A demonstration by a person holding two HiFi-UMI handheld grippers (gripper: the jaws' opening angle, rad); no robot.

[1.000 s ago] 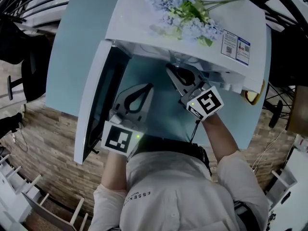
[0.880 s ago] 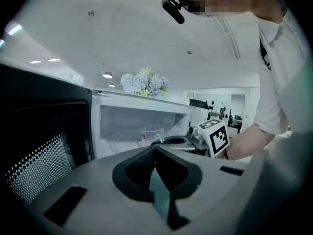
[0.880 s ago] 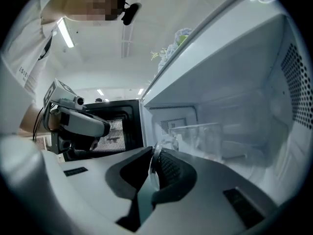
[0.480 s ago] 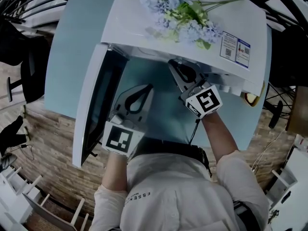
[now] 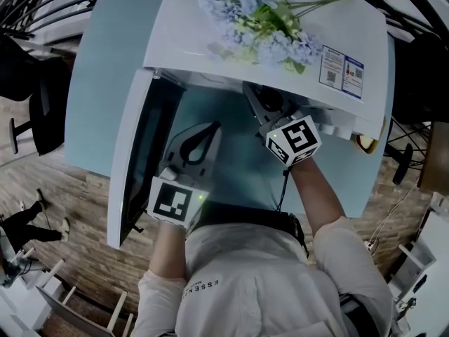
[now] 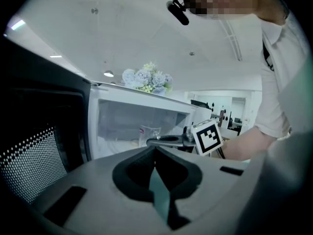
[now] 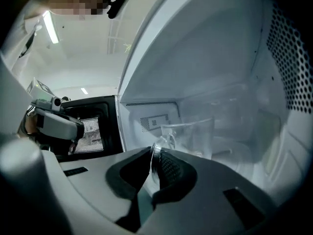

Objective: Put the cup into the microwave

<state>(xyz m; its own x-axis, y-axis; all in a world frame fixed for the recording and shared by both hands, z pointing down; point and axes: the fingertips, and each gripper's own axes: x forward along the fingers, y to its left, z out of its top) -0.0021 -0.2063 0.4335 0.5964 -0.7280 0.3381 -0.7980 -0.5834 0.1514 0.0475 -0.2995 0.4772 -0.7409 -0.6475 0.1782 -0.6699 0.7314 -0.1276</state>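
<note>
One pale-blue surface [image 5: 98, 83] carrying white microwave [image 5: 182, 41], w/ door [image 5: 137, 167] swung wide open to left in head view. Bunch of blue-white flowers [image 5: 256, 20] lying on microwave top, printed label [image 5: 344, 69] near its right edge. Left hand-held gripper [image 5: 215, 128] in front of open cavity, just beside door, jaws pressed together w/ nothing between. Right hand-held gripper [image 5: 261, 102] reaching into cavity mouth, tips under front edge of microwave top. Jaws nearly closed, pinching clear glass cup [image 7: 193, 133] by thin glass part at its near side, looks like the handle. Cup upright, inside cavity, w/ back wall & perforated side wall behind it. Resting on cavity floor or held just above: can't tell. Marker cube [image 5: 293, 140] on right hand-held gripper facing up toward head cam.
</note>
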